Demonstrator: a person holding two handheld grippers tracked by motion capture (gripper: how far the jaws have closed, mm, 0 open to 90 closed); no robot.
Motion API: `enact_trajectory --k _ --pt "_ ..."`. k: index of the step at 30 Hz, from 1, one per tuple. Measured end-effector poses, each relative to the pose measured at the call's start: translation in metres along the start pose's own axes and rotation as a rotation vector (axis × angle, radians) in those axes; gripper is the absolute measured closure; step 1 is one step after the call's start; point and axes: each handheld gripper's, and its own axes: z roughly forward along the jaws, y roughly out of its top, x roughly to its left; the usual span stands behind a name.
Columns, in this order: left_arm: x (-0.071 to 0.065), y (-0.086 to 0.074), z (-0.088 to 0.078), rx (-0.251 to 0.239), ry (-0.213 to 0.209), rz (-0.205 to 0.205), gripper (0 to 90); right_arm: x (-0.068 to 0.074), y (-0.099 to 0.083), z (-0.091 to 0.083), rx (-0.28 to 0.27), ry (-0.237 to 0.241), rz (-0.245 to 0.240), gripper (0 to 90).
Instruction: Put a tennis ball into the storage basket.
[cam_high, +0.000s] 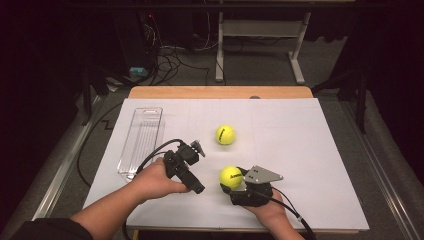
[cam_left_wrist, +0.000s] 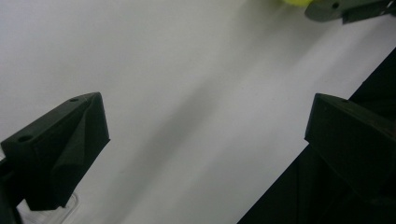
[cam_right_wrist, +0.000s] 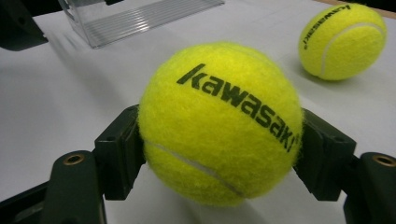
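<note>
1. The right gripper (cam_high: 235, 184), held at the near edge of the counter (cam_high: 300, 150), has its fingers (cam_right_wrist: 119, 154) clamped on a yellow tennis ball (cam_right_wrist: 219, 123), one pad pressed to each side; the ball sits squarely between them, lettering facing up.
2. Just to its left, the left gripper (cam_high: 192, 172) is held over the white surface with its fingers (cam_left_wrist: 65, 149) spread wide apart and only bare counter between them.
3. Farther out, a second tennis ball (cam_high: 225, 134) lies free on the counter, apart from both grippers.
4. To the left, a clear plastic tray (cam_high: 141, 141) lies lengthwise, running toward the far edge.
5. Beyond the counter, cables (cam_high: 170, 62) trail over the floor.
</note>
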Motion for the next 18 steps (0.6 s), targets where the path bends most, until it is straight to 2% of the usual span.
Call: enact_trajectory --k 7,18 --pt "-0.005 0.006 -0.008 -0.01 0.002 0.01 0.4 0.01 0.001 0.005 -0.003 0.027 -0.011 27.3" --pt "-0.011 0.015 -0.011 -0.002 0.003 0.033 0.4 0.022 0.003 0.012 -0.003 0.059 -0.035 27.3"
